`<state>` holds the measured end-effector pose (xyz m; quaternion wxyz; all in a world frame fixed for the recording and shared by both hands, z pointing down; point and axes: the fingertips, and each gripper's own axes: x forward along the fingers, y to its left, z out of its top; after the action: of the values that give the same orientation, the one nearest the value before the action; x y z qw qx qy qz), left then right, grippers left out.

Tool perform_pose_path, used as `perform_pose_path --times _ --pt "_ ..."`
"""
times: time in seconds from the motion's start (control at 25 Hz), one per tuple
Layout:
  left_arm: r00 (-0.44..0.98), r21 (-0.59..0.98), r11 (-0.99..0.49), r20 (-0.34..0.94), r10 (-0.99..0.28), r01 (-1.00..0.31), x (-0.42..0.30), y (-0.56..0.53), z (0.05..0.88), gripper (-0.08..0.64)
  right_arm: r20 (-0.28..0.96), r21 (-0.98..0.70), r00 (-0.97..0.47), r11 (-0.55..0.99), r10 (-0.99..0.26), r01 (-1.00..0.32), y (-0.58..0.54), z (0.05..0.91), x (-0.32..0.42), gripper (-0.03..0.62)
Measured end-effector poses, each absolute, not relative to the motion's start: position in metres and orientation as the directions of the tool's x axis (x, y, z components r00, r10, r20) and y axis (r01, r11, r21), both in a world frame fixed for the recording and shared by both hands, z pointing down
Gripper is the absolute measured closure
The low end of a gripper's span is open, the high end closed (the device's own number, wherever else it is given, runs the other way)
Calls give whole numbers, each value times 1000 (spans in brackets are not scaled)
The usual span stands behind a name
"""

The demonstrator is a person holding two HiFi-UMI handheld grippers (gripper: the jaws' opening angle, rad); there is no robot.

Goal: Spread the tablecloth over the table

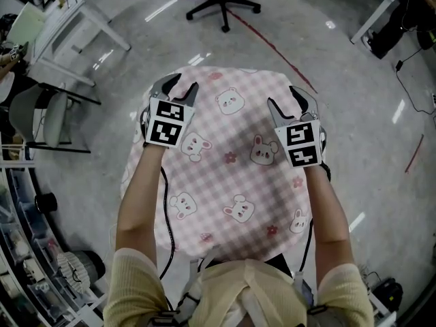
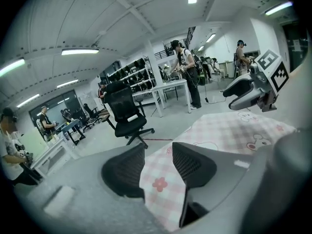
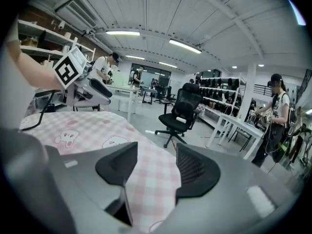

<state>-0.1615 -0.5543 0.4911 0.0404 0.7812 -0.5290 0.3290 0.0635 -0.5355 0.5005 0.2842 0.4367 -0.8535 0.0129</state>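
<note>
You held both grippers over the far end of the pink checked tablecloth (image 1: pixel 238 176), which lay spread across the table and hid its top, with bears and rabbits printed on it. The left gripper (image 1: pixel 182 86) stood over the far left corner with its fingers (image 2: pixel 122 172) partly apart. In the left gripper view the cloth showed through the gap and neither pad pressed on it. The right gripper (image 1: pixel 283 95) stood over the far right corner with its fingers (image 3: pixel 197 172) wider apart and nothing gripped, the cloth again visible between them.

Only the head view took in the whole cloth, draped over the near and side edges, along with your forearms and cream sleeves. The gripper views gave what it lacked: the room at eye level, a black office chair (image 2: pixel 126 113) on the grey floor, a person (image 2: pixel 183 67) at a white desk, and another person (image 3: pixel 275 111) standing at the right. Each gripper view also caught the other gripper, marker cube up, above the cloth.
</note>
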Motion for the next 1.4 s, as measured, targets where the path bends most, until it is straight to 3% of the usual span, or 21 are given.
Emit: perform_pose_path --times 0.4,1.4 --pt "288 -193 -442 525 -801 -876 -150 -499 465 466 485 150 -503 635 -715 -758 -485 479 50 446" --pt "345 -7 -383 423 -838 -924 -144 -379 404 552 436 63 -483 561 -760 -825 -382 425 41 558"
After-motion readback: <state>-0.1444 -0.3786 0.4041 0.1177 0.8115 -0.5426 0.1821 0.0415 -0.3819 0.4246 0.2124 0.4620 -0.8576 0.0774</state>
